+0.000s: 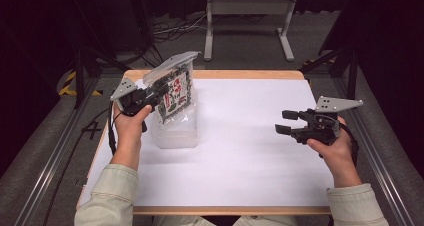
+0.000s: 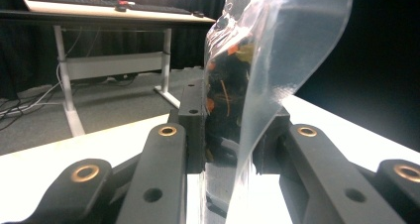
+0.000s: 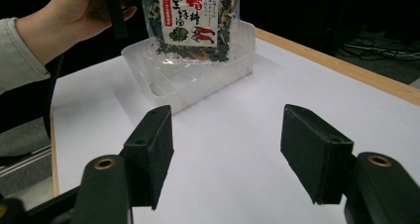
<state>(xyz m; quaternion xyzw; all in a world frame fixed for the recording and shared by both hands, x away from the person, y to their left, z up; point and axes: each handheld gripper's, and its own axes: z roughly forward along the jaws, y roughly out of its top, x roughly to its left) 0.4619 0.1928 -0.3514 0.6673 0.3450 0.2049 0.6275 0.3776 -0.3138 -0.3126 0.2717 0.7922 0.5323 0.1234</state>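
Left claw (image 1: 156, 95) clamped on the edge of a printed snack packet (image 1: 175, 91), the packet's lower end inside a clear plastic tub (image 1: 175, 133) just below the claw. Right claw (image 1: 285, 122) spread wide, holding nothing, well apart above the white table (image 1: 250, 151).

Left claw (image 1: 159, 93) clamped tight, right claw (image 1: 285, 122) agape.

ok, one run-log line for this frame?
left gripper: shut on printed clear plastic snack bag | bag: over clear plastic tub | right gripper: open, empty, above white table
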